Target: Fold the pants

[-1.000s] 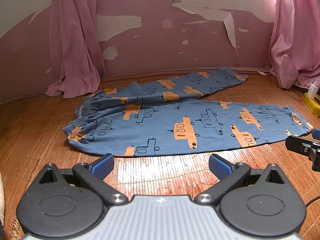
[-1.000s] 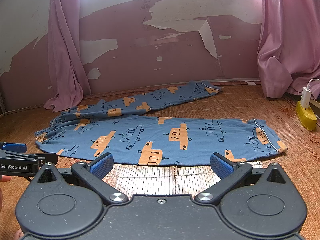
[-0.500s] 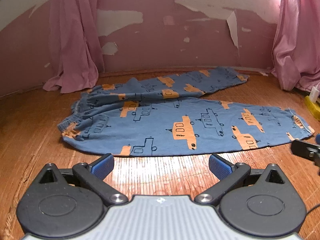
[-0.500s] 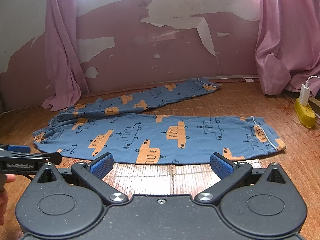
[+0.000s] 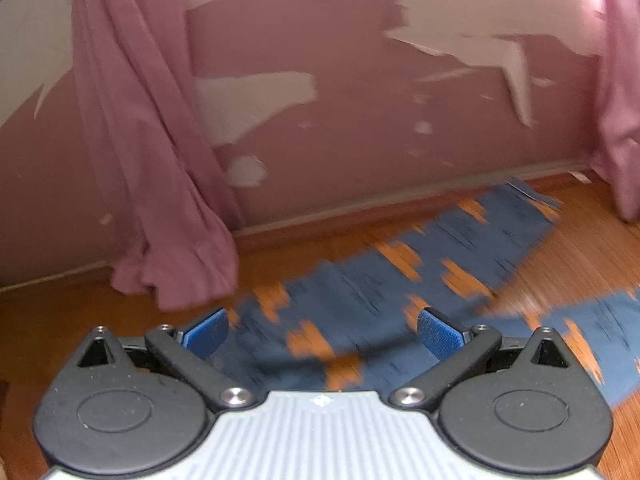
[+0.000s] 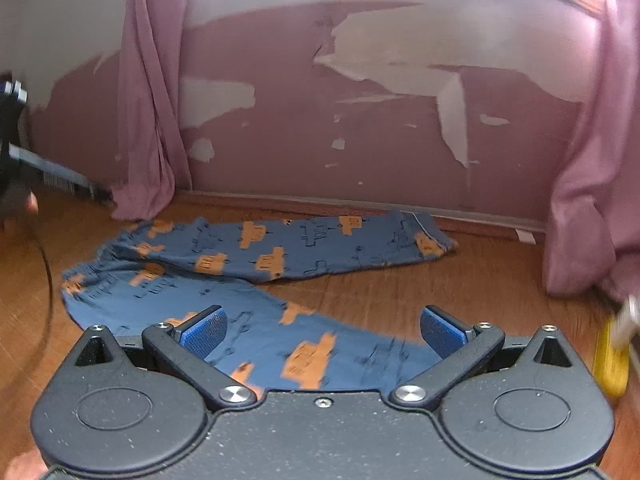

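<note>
Room: bare wooden floor under a pink wall with paint peeling in pale patches.
Pants: blue, printed with orange and outlined vehicles, spread flat on the floor close to the wall.
Waistband: gathered, at the left end of the pants in the right wrist view.
Far leg: stretched along the skirting, cuff toward the right.
Near leg: angled toward the camera, passing under the right tongs.
Left wrist view of the pants: smeared by motion blur, print unreadable, cloth directly beneath and ahead of the blue pads.
Left tongs: spread wide apart, empty, poised over the pants; contact with the cloth impossible to judge through the blur.
Right tongs: spread wide apart, empty, above the near leg, pads not closed on anything.
Blue pads: textured, one on each finger, both clear of the fabric in the right wrist view.
Left curtain: pink, hanging to the floor, its hem just beside the waistband end.
Right curtain: pink, bunched on the floor, well apart from the far cuff.
Yellow object: at the right edge on the floor, blurred, kind unclear.
Far left edge: dark gear and a cable, too blurred to name.
</note>
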The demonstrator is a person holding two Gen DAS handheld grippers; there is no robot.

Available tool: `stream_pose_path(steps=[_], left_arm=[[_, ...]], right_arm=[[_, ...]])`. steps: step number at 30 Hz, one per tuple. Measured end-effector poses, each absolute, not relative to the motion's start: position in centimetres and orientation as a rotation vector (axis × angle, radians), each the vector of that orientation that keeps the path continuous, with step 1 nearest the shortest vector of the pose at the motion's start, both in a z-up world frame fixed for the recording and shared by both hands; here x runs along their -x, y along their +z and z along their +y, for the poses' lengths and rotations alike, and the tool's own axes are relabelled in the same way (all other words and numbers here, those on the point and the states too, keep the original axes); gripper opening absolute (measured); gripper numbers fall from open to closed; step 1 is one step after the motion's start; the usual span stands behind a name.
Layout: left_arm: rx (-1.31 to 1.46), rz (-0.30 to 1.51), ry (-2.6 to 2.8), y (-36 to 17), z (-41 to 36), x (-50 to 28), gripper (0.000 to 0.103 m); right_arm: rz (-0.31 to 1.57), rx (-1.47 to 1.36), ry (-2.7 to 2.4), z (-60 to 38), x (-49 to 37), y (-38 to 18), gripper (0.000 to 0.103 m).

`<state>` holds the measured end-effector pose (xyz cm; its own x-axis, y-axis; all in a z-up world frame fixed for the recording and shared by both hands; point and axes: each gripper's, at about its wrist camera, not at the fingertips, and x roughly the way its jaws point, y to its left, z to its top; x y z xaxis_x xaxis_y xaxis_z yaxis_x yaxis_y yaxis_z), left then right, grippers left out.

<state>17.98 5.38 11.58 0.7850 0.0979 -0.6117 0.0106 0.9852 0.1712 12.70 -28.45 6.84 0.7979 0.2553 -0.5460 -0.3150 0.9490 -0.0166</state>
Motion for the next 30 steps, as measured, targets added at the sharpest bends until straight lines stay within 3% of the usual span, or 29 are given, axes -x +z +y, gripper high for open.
stream_pose_path(steps=[5, 14, 19, 26, 28, 30], left_arm=[[-0.180, 0.715, -0.036, 10.4, 8.3, -25.4, 0.103], [-0.074, 0.854, -0.059, -0.3, 10.1, -35.4, 0.103], [-0.199, 0.809, -0.149, -2.2, 9.6, -37.5, 0.101], [-0.322, 0.861, -0.308, -3.4, 8.7, -39.1, 0.080], [-0.327, 0.889, -0.312, -3.8, 8.5, -39.8, 0.070], [-0.340, 0.903, -0.325, -4.0, 8.2, -40.2, 0.055]], right_arm=[[0.673, 0.159, 0.382, -28.6, -22.8, 7.5, 0.103], [0.764, 0.342, 0.518, -23.1, -42.0, 0.8, 0.102], [0.756, 0.447, 0.673, -20.7, -48.4, -2.3, 0.094], [0.805, 0.511, 0.836, -18.4, -53.6, -3.7, 0.087], [0.825, 0.505, 0.825, -18.3, -54.5, -4.1, 0.086], [0.857, 0.466, 0.808, -18.7, -55.5, -4.7, 0.086]])
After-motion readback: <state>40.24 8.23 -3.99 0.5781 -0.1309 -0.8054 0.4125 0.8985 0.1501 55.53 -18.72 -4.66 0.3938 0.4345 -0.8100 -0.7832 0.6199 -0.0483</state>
